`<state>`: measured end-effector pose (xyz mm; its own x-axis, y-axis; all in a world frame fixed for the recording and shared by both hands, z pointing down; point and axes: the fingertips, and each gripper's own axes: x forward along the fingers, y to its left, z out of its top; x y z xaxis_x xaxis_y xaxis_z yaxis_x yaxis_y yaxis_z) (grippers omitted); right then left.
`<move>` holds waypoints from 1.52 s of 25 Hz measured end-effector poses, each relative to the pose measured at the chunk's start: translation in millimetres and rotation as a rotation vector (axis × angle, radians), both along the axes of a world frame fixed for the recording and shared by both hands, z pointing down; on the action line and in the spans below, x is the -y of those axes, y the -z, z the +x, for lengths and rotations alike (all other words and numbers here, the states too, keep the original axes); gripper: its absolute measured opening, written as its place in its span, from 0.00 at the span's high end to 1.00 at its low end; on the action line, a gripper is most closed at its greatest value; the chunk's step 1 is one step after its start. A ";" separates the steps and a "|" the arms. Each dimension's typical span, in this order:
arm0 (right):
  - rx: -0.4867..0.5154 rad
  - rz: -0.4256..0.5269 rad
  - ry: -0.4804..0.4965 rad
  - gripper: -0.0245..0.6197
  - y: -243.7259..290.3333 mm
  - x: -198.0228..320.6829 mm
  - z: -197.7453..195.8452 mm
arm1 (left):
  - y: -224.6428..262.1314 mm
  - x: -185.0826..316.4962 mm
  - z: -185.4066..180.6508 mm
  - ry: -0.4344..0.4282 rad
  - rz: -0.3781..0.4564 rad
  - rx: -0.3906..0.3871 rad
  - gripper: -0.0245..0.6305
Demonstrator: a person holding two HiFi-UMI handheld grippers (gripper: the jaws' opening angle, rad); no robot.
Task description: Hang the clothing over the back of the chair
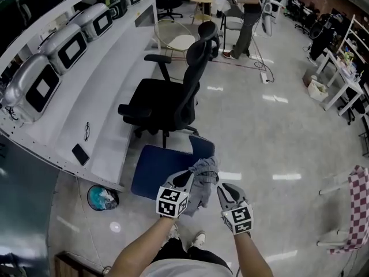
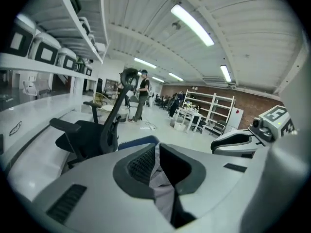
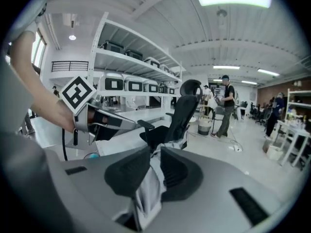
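Along the left runs a long white workbench with grey boxy units with dark screens on the shelf above it and a flat black phone near its front edge; under that edge a round teal object sits on the pale glossy floor. Just right of the bench stands a black mesh-backed office chair, its armrest close to the bench edge. Nearer to me is a blue padded chair. Above the blue chair's near right corner, the left gripper is nipped nearly closed on a crumpled grey cloth garment; its own view shows the cloth pinched between the 2 pads. The right gripper sits just beside it, jaws a little wider yet pressing a fold of the same garment, so the bundle hangs between the 2 tools, clear of the floor and not touching the black chair. To the right the floor lies open and shiny all the way to a red-and-white checked cloth on a pale rack at the frame edge. Far back, 1 person stands among white shelving.
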<state>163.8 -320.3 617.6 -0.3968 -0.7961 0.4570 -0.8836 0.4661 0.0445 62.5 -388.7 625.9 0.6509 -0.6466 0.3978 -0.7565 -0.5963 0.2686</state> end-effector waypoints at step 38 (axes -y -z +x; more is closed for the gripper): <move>0.149 0.427 -0.049 0.93 192.0 -171.7 -109.9 | 172.4 -235.9 -49.3 -0.076 0.380 -0.189 0.95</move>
